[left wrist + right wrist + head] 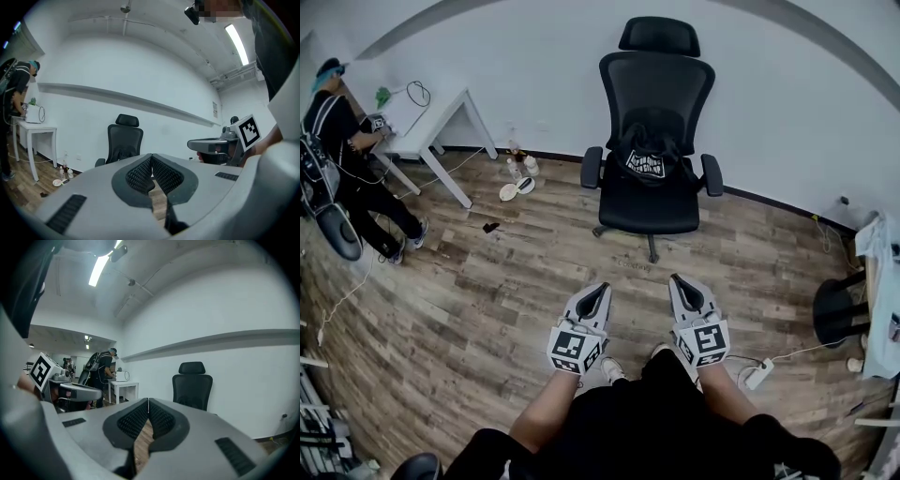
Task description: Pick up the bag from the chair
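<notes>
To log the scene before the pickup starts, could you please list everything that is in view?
office chair: one, black, against the white wall.
bag: one, black with a white print, on the chair's seat against the backrest.
table: one, white, far left by the wall.
other person: one, dark clothes, at the table.
bottles: a few, small, on the floor between table and chair.
dish: one, pale, on the floor beside the bottles.
power strip: one, white, on the floor at right.
stool: one, black, right edge; partly hidden.
floor: brown wood planks.
left gripper: grey, shut, empty, short of the chair.
right gripper: grey, shut, empty, beside the left.
</notes>
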{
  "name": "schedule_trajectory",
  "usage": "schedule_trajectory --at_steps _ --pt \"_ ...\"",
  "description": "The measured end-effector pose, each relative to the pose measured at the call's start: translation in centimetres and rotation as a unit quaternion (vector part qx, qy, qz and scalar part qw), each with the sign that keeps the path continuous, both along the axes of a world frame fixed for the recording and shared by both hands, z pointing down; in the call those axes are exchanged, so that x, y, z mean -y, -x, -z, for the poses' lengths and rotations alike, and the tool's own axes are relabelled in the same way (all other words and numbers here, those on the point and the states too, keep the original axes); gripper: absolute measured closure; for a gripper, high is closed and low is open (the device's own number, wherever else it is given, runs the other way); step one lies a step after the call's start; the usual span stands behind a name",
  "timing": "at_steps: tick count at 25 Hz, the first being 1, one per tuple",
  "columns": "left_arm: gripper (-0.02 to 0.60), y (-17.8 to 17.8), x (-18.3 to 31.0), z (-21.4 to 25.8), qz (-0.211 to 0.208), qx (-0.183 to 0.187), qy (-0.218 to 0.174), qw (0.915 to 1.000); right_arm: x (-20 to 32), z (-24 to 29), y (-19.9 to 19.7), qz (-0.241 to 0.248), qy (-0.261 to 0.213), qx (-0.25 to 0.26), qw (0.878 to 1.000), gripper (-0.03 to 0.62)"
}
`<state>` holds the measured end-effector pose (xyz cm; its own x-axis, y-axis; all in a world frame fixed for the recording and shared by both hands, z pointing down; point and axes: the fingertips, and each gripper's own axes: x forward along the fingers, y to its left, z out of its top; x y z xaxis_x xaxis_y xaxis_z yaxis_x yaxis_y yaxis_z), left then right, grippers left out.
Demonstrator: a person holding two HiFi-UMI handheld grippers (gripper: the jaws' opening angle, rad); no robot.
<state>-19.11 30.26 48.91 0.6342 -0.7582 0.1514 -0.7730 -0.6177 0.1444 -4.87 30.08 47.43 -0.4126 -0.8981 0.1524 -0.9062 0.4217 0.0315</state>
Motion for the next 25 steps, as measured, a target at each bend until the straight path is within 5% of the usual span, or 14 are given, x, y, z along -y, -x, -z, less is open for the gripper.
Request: schedule_trajectory --at_steps 11,25 --pt "0.56 -0.7 4.0 -0.3 -0.001 0.0 0.006 1.0 4.3 -0.1 -0.2 0.011 -0.004 0.001 1.0 0.574" --pt "0.56 -6.1 15.8 1.0 0.004 0.018 -0.007 0.9998 18.0 1.0 -5.2 0.04 -0.029 0.002 0.999 0.574"
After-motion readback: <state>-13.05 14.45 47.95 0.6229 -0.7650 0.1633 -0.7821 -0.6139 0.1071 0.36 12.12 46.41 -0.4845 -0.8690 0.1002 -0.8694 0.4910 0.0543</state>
